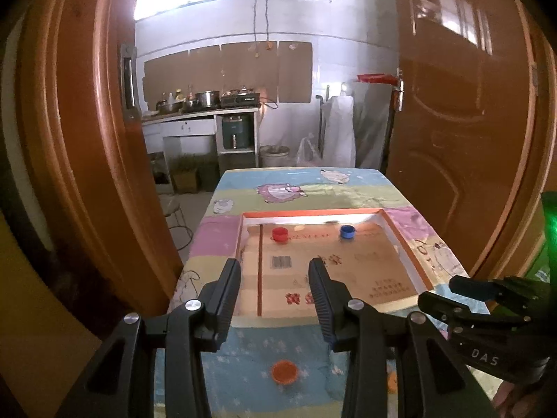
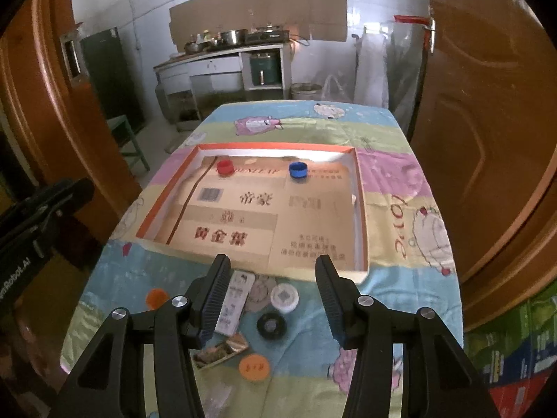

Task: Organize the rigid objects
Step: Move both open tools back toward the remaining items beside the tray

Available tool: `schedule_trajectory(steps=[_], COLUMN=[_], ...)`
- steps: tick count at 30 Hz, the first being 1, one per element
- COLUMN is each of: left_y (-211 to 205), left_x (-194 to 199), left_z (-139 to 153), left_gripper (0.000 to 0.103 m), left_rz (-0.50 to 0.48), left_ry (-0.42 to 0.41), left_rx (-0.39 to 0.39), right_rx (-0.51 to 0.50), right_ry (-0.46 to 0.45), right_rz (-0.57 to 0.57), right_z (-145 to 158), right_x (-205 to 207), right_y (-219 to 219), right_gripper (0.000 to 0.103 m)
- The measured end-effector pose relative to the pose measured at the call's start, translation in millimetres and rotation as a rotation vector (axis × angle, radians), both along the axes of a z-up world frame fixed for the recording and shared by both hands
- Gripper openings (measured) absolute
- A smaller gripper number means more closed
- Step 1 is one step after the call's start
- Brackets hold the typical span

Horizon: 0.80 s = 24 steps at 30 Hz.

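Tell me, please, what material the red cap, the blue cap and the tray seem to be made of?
Red cap and blue cap: probably moulded plastic, in solid saturated colour. Tray: likely cardboard, with thin orange-edged walls and a printed brown sheet on its floor.

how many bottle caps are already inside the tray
2. The red cap sits at the far left of the tray, and the blue cap at the far middle-right. Nothing else shows on the tray floor, though its near edge is partly hidden behind the gripper fingers.
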<state>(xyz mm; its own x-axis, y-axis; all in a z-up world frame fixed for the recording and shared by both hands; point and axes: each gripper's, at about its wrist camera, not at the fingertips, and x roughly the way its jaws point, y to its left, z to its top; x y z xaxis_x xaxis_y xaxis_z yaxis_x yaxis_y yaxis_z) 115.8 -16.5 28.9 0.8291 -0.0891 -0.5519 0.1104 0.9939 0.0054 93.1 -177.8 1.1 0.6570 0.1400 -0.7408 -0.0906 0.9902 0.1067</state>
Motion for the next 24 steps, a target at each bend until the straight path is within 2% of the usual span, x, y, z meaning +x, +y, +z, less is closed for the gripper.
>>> schedule_trajectory(steps=[12, 19, 24], left_y=[-0.3, -0.4, 10.3], left_x=[-47.8, -72.3, -86.6], left_z=[-7.6, -16.6, -22.5], left_gripper=[0.041, 0.041, 0.041], left_rz=[-0.005, -0.016, -0.011], left_ry=[-0.024, -0.035, -0.032], left_rx=[-0.012, -0.007, -0.053], right_rx=[0.059, 0.021, 0.018], right_ry=[-0.027, -0.060, -0.098], right_rz=[-0.004, -0.010, -0.031], right_z=[1.5, -2.4, -2.1], right_x=[-55.2, -85.9, -105.2], right_y=[7.5, 21.2, 25.8], right_gripper=[0.052, 0.053, 0.053])
